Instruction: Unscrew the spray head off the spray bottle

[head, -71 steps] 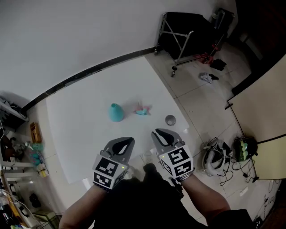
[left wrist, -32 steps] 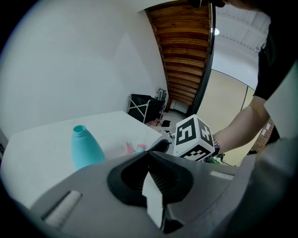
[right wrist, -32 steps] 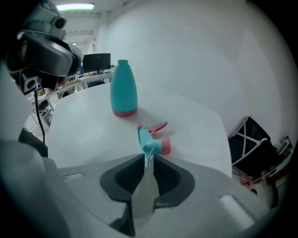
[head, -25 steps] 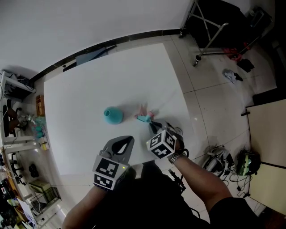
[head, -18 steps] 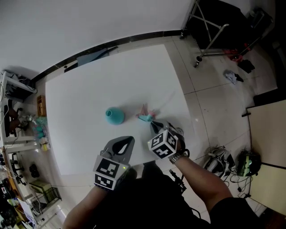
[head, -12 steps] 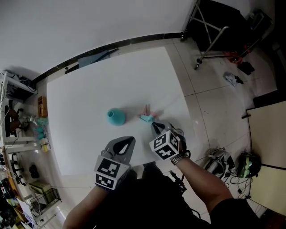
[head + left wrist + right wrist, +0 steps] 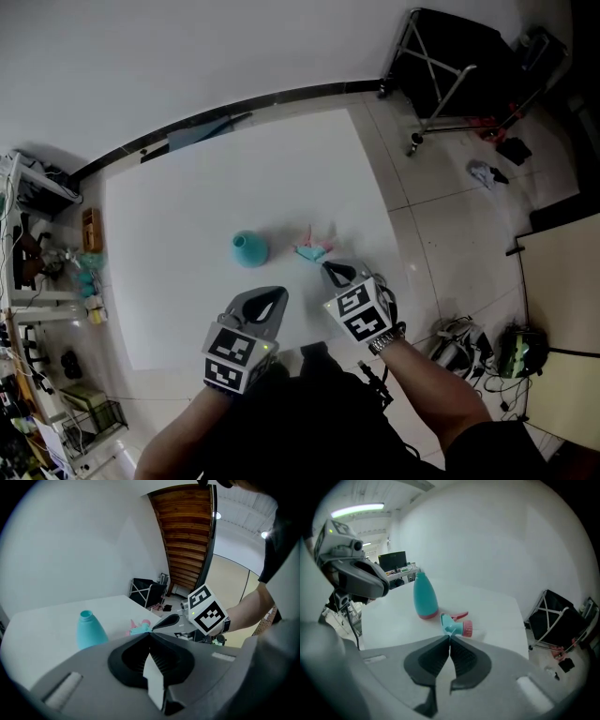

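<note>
The teal spray bottle (image 7: pixel 249 248) stands upright on the white table with its neck open, also seen in the left gripper view (image 7: pixel 91 630) and the right gripper view (image 7: pixel 424 597). The teal and pink spray head (image 7: pixel 312 250) lies on its side to the bottle's right (image 7: pixel 457 626). My right gripper (image 7: pixel 332 269) hovers just short of the head's nozzle, shut with nothing between its pads (image 7: pixel 449 638). My left gripper (image 7: pixel 270 296) hangs nearer me, shut and empty (image 7: pixel 150 634), below the bottle in the head view.
The white table (image 7: pixel 187 187) ends just right of my right gripper. A black folding cart (image 7: pixel 450 56) stands on the tiled floor at the back right. Cluttered shelves (image 7: pixel 37 244) line the left side. Cables and gear (image 7: pixel 487 342) lie on the floor at right.
The right gripper reached out to the spray head, then lifted and rolled slightly while staying at its nozzle. Bottle and spray head have kept their places. The left gripper has not moved.
</note>
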The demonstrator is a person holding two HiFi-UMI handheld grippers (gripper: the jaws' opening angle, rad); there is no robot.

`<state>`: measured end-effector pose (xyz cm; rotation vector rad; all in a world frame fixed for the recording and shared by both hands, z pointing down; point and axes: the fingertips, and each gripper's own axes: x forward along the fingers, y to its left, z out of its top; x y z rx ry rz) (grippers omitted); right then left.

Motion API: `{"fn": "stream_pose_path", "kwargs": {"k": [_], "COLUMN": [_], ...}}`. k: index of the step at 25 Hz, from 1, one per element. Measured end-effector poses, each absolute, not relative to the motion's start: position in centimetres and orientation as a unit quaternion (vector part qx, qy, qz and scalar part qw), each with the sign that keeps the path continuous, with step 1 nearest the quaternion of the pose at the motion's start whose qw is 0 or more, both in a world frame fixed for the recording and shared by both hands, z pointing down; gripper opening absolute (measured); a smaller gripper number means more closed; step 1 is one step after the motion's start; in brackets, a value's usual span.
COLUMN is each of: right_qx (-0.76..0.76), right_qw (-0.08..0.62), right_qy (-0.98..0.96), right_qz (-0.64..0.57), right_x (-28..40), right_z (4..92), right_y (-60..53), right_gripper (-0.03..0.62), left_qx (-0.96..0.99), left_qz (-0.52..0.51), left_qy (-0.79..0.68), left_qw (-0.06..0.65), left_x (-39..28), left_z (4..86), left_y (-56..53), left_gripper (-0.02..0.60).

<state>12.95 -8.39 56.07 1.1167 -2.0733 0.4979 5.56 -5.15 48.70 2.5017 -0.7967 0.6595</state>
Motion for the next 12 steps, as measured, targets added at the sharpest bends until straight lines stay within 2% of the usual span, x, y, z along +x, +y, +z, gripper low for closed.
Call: {"fn": "stream_pose_path", "kwargs": {"k": [10,12], "right_qx": [0.456,0.456], "right_qw": [0.268,0.241], "right_qy": [-0.817,-0.822], "right_qz": [0.228,0.242], "right_x": [13.0,12.9], "right_z": [50.6,49.2], "right_y": [-7.7,-7.5], "right_gripper": [-0.002,-0.002], "left_qx": [0.881,0.885], "left_qz": [0.129,0.113], "left_qy": [-0.265,-0.257], "left_qw": [0.369,0.371], "left_x": [6.8,7.2], "left_z": [47.0,46.4], "left_y": [-5.9,-6.1], "left_gripper": [0.011,0.045]}}
